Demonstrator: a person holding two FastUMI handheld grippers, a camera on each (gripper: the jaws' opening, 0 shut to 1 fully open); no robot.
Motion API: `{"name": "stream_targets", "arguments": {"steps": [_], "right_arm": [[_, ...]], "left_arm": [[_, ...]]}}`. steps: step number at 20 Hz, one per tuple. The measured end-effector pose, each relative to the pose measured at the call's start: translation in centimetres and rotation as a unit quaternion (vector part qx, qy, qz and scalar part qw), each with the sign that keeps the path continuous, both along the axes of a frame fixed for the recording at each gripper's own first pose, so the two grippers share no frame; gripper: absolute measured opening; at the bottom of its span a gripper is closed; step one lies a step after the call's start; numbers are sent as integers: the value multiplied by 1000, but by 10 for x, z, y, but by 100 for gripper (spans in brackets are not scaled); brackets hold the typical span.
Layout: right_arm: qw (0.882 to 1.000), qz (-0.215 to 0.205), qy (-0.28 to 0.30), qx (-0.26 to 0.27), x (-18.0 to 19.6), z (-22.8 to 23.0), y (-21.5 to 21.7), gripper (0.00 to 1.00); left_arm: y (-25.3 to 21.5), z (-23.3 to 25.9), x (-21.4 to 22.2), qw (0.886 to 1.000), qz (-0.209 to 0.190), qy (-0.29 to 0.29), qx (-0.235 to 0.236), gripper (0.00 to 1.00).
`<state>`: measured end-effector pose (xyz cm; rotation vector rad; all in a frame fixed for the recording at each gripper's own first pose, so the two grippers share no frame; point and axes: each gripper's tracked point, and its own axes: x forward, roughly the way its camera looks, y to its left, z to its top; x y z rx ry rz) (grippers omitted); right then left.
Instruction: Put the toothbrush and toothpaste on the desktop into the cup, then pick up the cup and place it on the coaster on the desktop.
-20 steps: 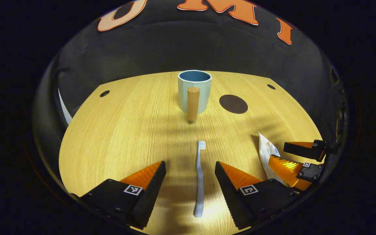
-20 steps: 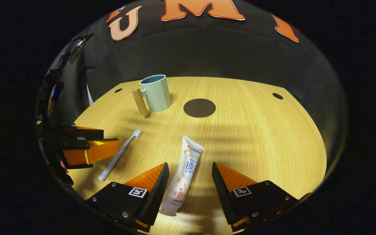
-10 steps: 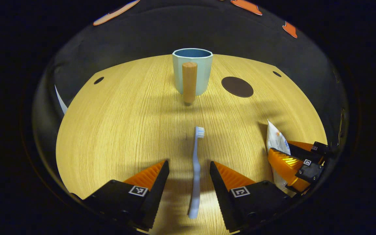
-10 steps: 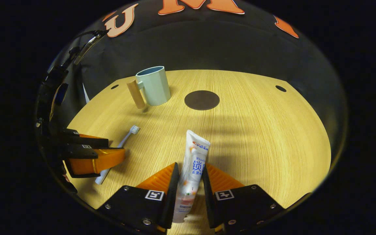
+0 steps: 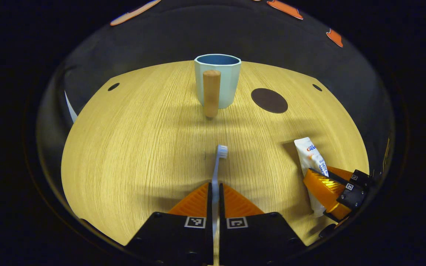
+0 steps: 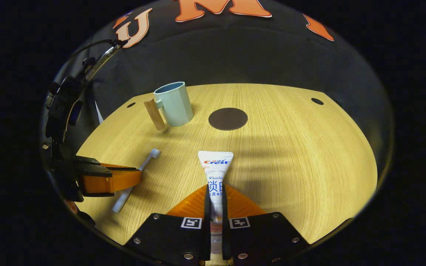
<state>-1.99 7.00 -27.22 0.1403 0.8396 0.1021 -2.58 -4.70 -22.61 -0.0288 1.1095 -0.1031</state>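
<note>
My left gripper (image 5: 215,192) is shut on the handle of the pale blue toothbrush (image 5: 218,159), whose white bristles point toward the cup. The light blue cup (image 5: 218,79) with a wooden handle stands upright at the far middle of the table, and a dark round coaster (image 5: 269,100) lies to its right. In the right gripper view my right gripper (image 6: 215,194) is shut on the white toothpaste tube (image 6: 215,166), its flat end pointing forward. The cup (image 6: 173,104) and coaster (image 6: 227,118) lie beyond it. The left gripper (image 6: 129,176) holds the toothbrush (image 6: 150,157) at the left.
The wooden table (image 5: 131,147) has small dark holes near its far corners (image 5: 113,87). The black cloth wall rises behind it. In the left gripper view the right gripper (image 5: 327,181) with the toothpaste tube (image 5: 311,153) sits at the right edge.
Both grippers have closed: the left on the toothbrush handle, the right on the toothpaste tube. The tube has turned straight between the right fingers.
</note>
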Motion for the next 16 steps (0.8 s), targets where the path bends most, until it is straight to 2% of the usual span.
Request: {"name": "stream_targets", "arguments": {"steps": [3,10,16], "right_arm": [[1000,1,-13,17,1,13,-1,12],[998,0,-55,11,7,43,-11,12],[995,6,-94,12,13,65,-12,12]], "left_arm": [[-10,-3,2,1000,-6,-7,-20,6],[10,3,27,997,8,-79,0,5],[12,33,56,984,1,-178,6,5]]}}
